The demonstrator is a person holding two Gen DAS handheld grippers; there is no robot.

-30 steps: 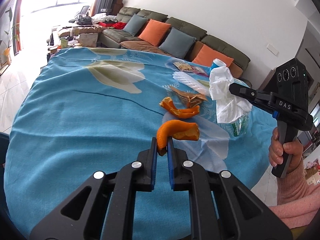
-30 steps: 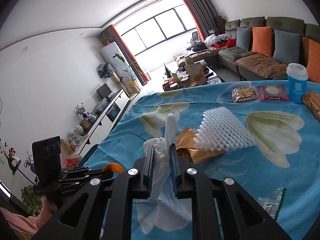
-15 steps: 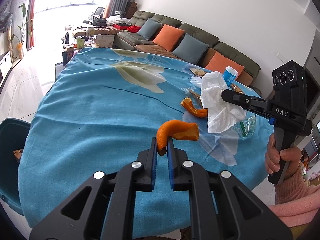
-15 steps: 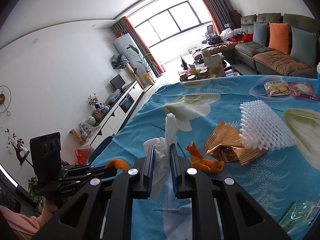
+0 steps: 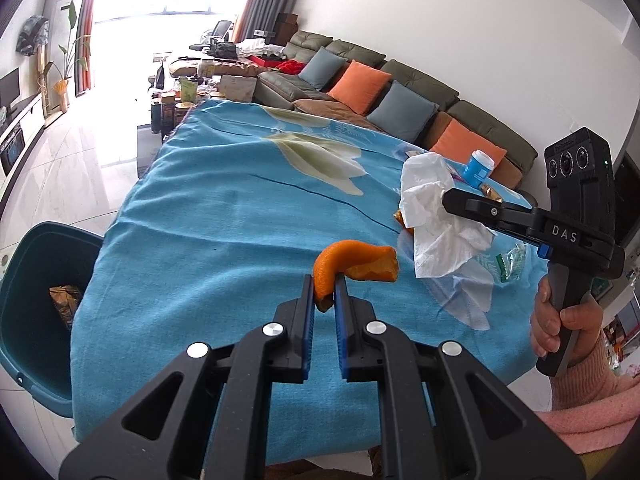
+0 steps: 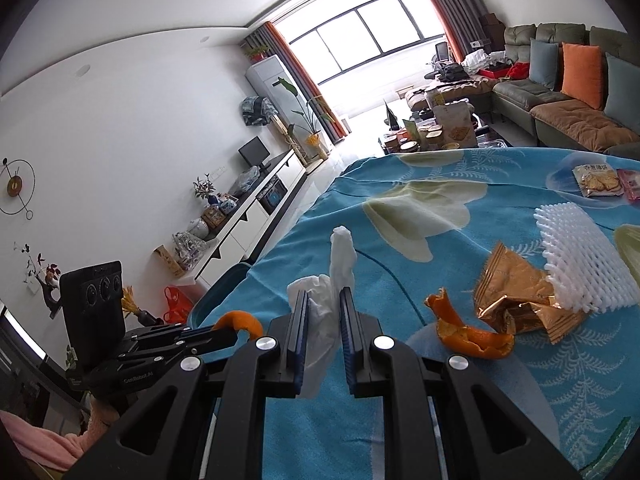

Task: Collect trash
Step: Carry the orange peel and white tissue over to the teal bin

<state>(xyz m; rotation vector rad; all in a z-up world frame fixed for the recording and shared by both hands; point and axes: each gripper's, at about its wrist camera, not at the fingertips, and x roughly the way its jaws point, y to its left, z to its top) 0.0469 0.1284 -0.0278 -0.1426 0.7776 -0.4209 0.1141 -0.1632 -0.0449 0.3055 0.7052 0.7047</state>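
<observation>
Clamped between the blue-padded jaws of the left gripper (image 5: 324, 294) is one end of a curled orange peel strip (image 5: 352, 264), its free end arching right above the blue flower-print tablecloth (image 5: 224, 240). Right gripper (image 6: 324, 312) pinches a crumpled white tissue (image 6: 332, 292) that sticks up past its fingertips; its body reads "DAS". Left of the tablecloth stands a dark teal plastic bin (image 5: 24, 280). On the cloth lie a second jagged orange peel (image 6: 468, 330), a gold foil wrapper (image 6: 516, 296) and white foam fruit netting (image 6: 580, 256).
</observation>
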